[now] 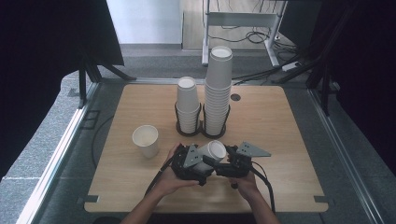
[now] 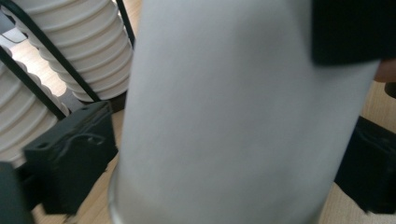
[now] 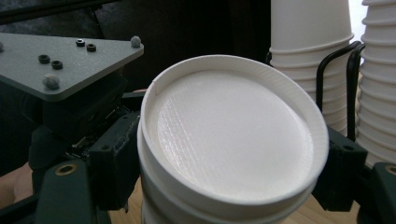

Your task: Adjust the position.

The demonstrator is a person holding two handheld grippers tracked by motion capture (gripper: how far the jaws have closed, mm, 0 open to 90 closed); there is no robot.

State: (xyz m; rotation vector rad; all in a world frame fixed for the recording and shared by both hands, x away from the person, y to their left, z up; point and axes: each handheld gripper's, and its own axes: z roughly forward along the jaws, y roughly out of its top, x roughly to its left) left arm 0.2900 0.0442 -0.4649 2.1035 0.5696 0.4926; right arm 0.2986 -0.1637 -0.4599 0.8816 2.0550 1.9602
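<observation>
Scanning the high view from left to right, we first meet a single upright cup [image 1: 145, 139] standing alone on the table [image 1: 280, 140], well apart from the grippers. Next we find the left gripper [image 1: 194, 161], its jaws closed on the side wall of a white nested cup pair [image 1: 210, 154] held tilted above the near table edge (the left gripper view shows that wall [image 2: 224, 116] pressed close between the black jaws). Just beyond, we see a shorter cup stack [image 1: 187, 105] and a taller cup stack [image 1: 218, 88] standing side by side in a black wire holder [image 1: 201, 128]. Farthest right, the right gripper [image 1: 231, 163] meets the same cups; in its own view, we see the flat bottom [image 3: 233, 130] gripped between both jaws.
</observation>
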